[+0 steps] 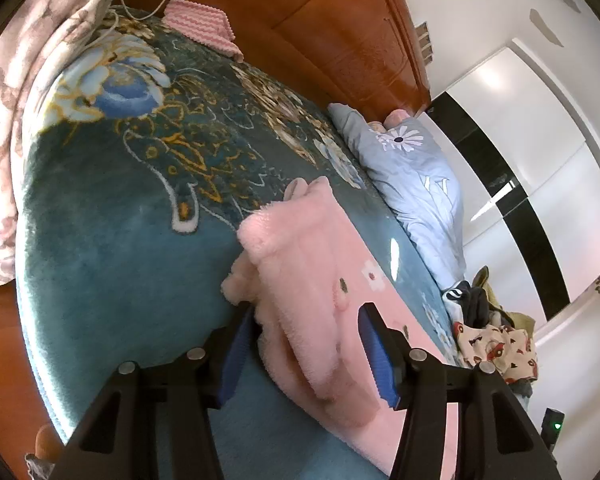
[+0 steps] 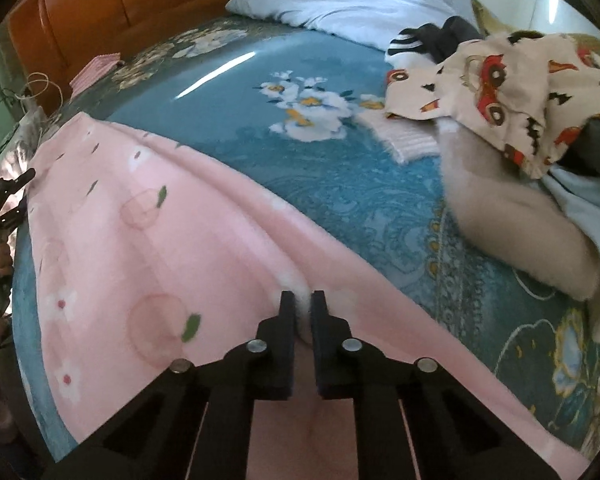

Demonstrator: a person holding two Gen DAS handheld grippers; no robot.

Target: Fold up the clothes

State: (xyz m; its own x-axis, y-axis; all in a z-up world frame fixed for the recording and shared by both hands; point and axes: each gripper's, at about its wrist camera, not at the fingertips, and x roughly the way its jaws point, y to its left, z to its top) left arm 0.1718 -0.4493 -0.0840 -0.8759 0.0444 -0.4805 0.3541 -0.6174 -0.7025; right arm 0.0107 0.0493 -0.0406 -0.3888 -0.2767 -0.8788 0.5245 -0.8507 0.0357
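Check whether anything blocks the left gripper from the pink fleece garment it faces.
Nothing visible does. The left gripper is open with the fluffy end of the pink fleece garment already between its blue pads, on the teal blanket. The right gripper is shut on the same garment.

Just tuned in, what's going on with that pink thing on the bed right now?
A person is folding a pink fleece garment laid out on the teal floral blanket. The right gripper is pinched shut on the garment's edge. The left gripper stands open around the bunched fluffy end, pads not pressing. A pile of other clothes waits on the bed beyond.
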